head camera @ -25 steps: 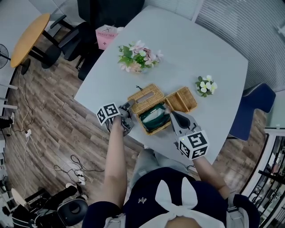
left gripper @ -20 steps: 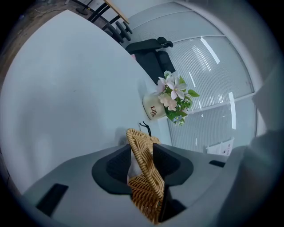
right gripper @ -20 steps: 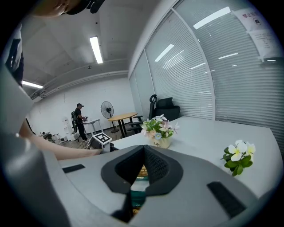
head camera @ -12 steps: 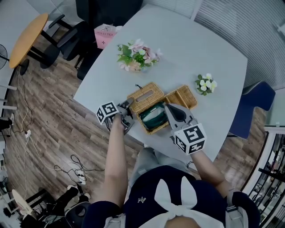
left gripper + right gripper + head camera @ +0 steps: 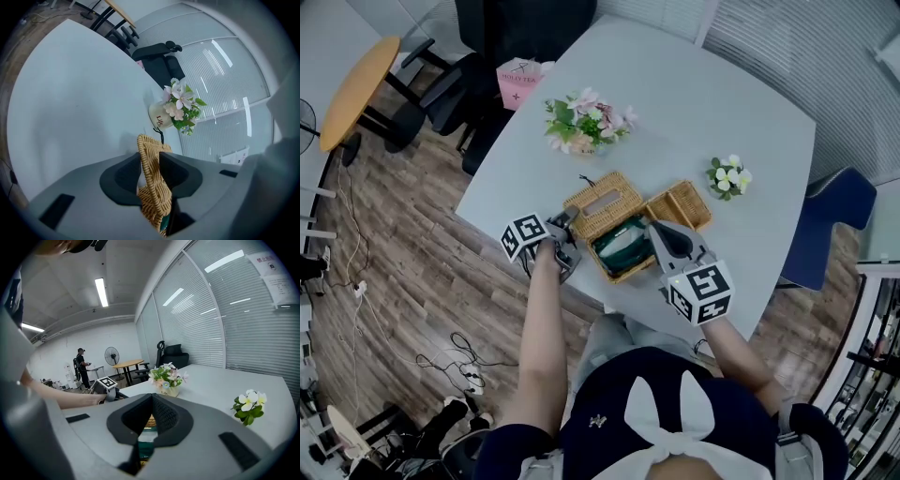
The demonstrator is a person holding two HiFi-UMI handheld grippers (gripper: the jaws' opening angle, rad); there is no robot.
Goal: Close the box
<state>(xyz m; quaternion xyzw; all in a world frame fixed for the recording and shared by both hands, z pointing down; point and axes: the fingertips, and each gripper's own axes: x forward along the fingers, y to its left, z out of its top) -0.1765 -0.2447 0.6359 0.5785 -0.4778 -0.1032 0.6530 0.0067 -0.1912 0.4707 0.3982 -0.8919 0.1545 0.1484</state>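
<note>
An open wicker box (image 5: 617,267) with a teal packet (image 5: 623,242) inside sits near the table's front edge. Its slotted wicker lid (image 5: 602,203) lies folded back to the far left. My left gripper (image 5: 569,228) is at the lid's near corner. In the left gripper view the lid (image 5: 149,164) stands edge-on between the closing jaws (image 5: 150,157), and the pads touch its rim. My right gripper (image 5: 654,230) hovers over the box's right side. Its fingertips (image 5: 151,399) meet with nothing between them, and the teal packet (image 5: 146,437) shows below.
A second small wicker basket (image 5: 680,208) adjoins the box on the right. A pot of pink flowers (image 5: 581,124) stands farther back and a small white flower bunch (image 5: 727,178) to the right. The table edge (image 5: 581,298) is just in front of the box, with chairs beyond the far left.
My right gripper has moved left and forward over the box's right side. The left gripper has stayed at the lid's corner.
</note>
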